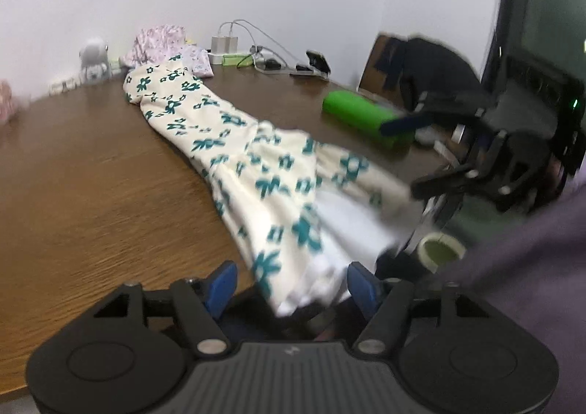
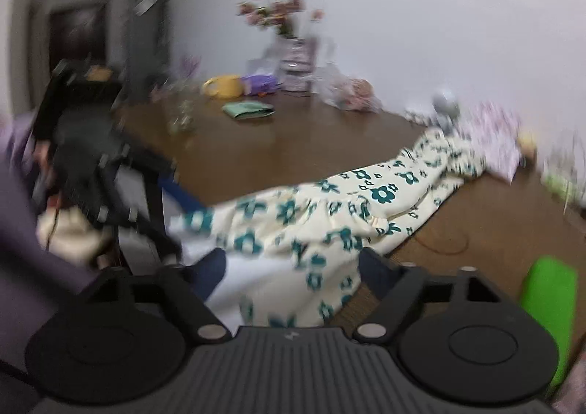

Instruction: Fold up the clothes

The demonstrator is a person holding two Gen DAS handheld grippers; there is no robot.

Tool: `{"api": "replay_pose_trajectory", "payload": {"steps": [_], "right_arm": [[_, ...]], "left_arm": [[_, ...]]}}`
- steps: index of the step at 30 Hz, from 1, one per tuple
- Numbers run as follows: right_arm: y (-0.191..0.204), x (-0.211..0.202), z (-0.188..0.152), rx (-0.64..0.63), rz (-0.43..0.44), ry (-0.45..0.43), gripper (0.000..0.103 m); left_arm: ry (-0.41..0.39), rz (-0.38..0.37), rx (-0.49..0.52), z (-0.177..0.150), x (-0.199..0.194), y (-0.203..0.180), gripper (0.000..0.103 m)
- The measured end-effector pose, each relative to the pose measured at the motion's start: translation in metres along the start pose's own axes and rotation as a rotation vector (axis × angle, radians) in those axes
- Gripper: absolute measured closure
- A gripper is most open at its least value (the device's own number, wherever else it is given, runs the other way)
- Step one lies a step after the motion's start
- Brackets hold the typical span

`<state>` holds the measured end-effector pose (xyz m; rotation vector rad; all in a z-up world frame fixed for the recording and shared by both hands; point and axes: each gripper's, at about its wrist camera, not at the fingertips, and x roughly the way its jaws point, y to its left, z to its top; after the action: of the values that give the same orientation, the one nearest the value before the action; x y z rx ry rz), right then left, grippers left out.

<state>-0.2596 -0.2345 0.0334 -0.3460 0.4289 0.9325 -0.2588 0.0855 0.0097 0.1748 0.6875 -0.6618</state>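
Observation:
A cream garment with teal flowers (image 1: 263, 172) (image 2: 329, 216) lies stretched lengthwise on the brown table (image 1: 91, 176), and its near end with white lining reaches past the table edge. My left gripper (image 1: 293, 280) (image 2: 183, 227) is open, its blue pads (image 1: 223, 282) wide apart with the hem between them. My right gripper (image 2: 293, 267) (image 1: 399, 159) is also open around the same end of the cloth, a little to the right. Both views are motion-blurred.
A green roll (image 1: 362, 117) (image 2: 545, 304) lies right of the garment. Pink patterned clothes (image 1: 161, 44) and chargers (image 1: 227, 44) sit at the far edge. A flower vase (image 2: 289, 58), a yellow cup (image 2: 223, 86) and a green pouch (image 2: 249, 110) stand far left. A tape roll (image 1: 439, 249) sits near a purple sleeve (image 1: 531, 267).

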Motion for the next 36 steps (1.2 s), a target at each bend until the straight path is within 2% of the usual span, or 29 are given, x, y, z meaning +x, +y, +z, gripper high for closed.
{"api": "replay_pose_trajectory", "payload": {"steps": [2,6,8,12,16,20,21,23,25,27,28,30,32,33,34,35,36], "right_arm": [[0.007,-0.002,-0.008,-0.092,-0.025,0.05,0.02],[0.023,0.0,-0.027,-0.248,-0.049,0.125,0.02],[0.029,0.004,-0.034,-0.293,-0.042,0.128,0.02],[0.038,0.02,-0.038,-0.341,-0.061,0.057,0.036],[0.041,0.021,-0.03,-0.344,-0.075,-0.034,0.038],[0.04,0.021,-0.02,-0.328,-0.025,-0.077,0.046],[0.039,0.023,-0.019,-0.321,-0.012,-0.073,0.05],[0.037,0.03,-0.016,-0.303,0.018,-0.065,0.056],[0.036,0.037,-0.015,-0.278,0.049,-0.053,0.07],[0.034,0.039,-0.015,-0.25,0.077,-0.044,0.071],[0.033,0.038,-0.015,-0.236,0.091,-0.042,0.076],[0.032,0.033,-0.015,-0.231,0.093,-0.042,0.079],[0.033,0.023,-0.018,-0.244,0.073,-0.047,0.077],[0.033,0.018,-0.019,-0.25,0.063,-0.049,0.068],[0.034,0.014,-0.02,-0.257,0.053,-0.052,0.046],[0.034,0.009,-0.022,-0.263,0.044,-0.054,0.035],[0.035,0.004,-0.023,-0.27,0.034,-0.056,0.019]], "left_arm": [[-0.014,0.031,0.083,-0.006,-0.001,-0.01,0.037],[-0.092,0.082,0.295,-0.017,-0.001,-0.034,0.035],[-0.081,0.078,0.37,-0.021,0.008,-0.04,0.033],[-0.076,0.09,0.414,-0.023,0.02,-0.045,0.034],[-0.12,0.106,0.475,-0.025,0.022,-0.049,0.034],[-0.155,0.121,0.532,-0.025,0.024,-0.057,0.035],[-0.161,0.122,0.534,-0.024,0.025,-0.058,0.037],[-0.156,0.119,0.525,-0.021,0.027,-0.057,0.059],[-0.138,0.112,0.494,-0.016,0.028,-0.053,0.068],[-0.137,0.095,0.461,-0.012,0.026,-0.047,0.074],[-0.138,0.087,0.454,-0.01,0.024,-0.045,0.079],[-0.131,0.084,0.446,-0.009,0.022,-0.042,0.079],[-0.117,0.092,0.455,-0.011,0.021,-0.042,0.071],[-0.118,0.093,0.482,-0.015,0.017,-0.044,0.066],[-0.121,0.096,0.507,-0.02,0.013,-0.046,0.054],[-0.129,0.1,0.528,-0.027,0.009,-0.047,0.04],[-0.137,0.105,0.549,-0.033,0.005,-0.048,0.035]]}}
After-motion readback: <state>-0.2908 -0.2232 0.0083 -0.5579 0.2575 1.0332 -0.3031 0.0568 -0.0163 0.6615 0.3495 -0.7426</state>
